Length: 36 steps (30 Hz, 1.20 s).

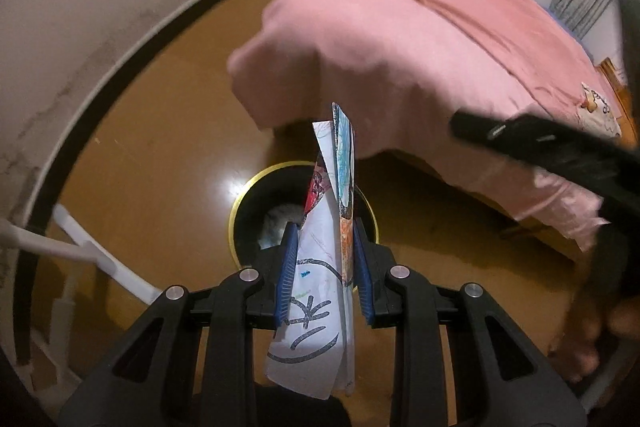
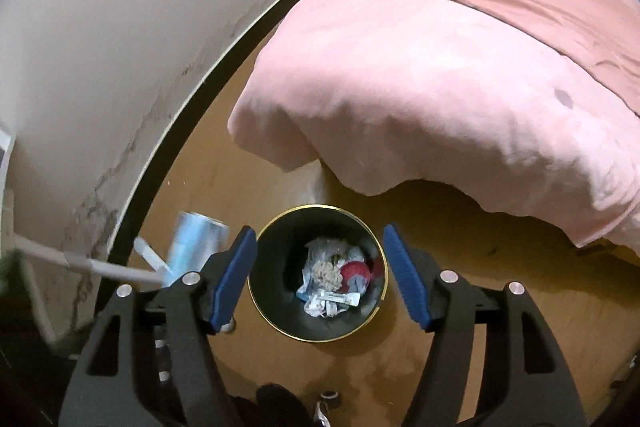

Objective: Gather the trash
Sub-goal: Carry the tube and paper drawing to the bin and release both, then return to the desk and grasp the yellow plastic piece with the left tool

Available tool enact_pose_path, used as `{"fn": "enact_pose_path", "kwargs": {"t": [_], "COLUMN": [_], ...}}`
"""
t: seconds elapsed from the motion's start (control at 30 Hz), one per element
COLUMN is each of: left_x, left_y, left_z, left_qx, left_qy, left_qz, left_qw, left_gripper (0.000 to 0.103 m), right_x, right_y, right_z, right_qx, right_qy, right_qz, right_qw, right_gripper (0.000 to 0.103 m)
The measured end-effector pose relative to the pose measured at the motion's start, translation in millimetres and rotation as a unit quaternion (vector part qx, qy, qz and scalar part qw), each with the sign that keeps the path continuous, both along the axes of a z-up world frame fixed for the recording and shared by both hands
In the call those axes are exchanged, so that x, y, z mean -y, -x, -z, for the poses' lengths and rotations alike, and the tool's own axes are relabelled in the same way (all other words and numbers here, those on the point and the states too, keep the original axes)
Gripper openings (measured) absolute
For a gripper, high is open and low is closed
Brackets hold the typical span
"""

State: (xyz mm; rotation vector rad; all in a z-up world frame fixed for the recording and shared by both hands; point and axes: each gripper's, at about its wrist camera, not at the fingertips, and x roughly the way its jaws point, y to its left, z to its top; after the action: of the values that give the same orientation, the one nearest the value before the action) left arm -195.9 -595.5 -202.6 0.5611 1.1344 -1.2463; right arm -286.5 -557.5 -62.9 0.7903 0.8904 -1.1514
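My left gripper point(image 1: 326, 227) is shut on a folded sheaf of paper drawings point(image 1: 320, 291), white with crayon colours, which stands up between the blue pads. Below and beyond it on the floor is a round black bin with a gold rim point(image 1: 240, 203). In the right wrist view the same bin point(image 2: 276, 267) sits directly under my right gripper point(image 2: 319, 231). That gripper is open, with nothing between its fingers. Crumpled paper and a red scrap point(image 2: 332, 275) lie in the bin. A blurred black gripper body point(image 1: 540, 143) crosses the right of the left wrist view.
A bed under a pink blanket point(image 2: 440, 87) overhangs the wooden floor point(image 2: 224, 171) just behind the bin. A white wall with a dark baseboard point(image 2: 160, 155) curves along the left. A white rod point(image 2: 100, 267) and a pale blue cylinder point(image 2: 196, 243) stand left of the bin.
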Motion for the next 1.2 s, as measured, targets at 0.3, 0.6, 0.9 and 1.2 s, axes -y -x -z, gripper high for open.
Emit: {"fn": "enact_pose_path", "kwargs": {"t": [0.3, 0.6, 0.9, 1.2], "left_x": [17.7, 9.5, -105.5, -314.5], "left_y": [11.7, 12.3, -22.5, -157.9], "left_z": [12.7, -19.7, -145.4, -200.2], "left_qx": [0.007, 0.039, 0.12, 0.271], "left_qy": [-0.002, 0.024, 0.102, 0.062], "left_qz": [0.011, 0.011, -0.022, -0.179], "left_qw": [0.9999, 0.9989, 0.9873, 0.9438], "left_gripper": [0.041, 0.071, 0.09, 0.096], "right_x": [3.8, -1.9, -22.9, -84.5], "right_y": [9.4, 8.6, -19.2, -84.8], "right_z": [-7.5, -18.7, -23.8, -58.8], "right_qx": [0.01, 0.015, -0.01, 0.005], "right_qy": [0.011, 0.032, 0.047, 0.075], "right_qz": [0.009, 0.008, -0.055, -0.183], "right_qw": [1.0, 0.999, 0.997, 0.98], "right_gripper": [0.067, 0.07, 0.074, 0.078]}}
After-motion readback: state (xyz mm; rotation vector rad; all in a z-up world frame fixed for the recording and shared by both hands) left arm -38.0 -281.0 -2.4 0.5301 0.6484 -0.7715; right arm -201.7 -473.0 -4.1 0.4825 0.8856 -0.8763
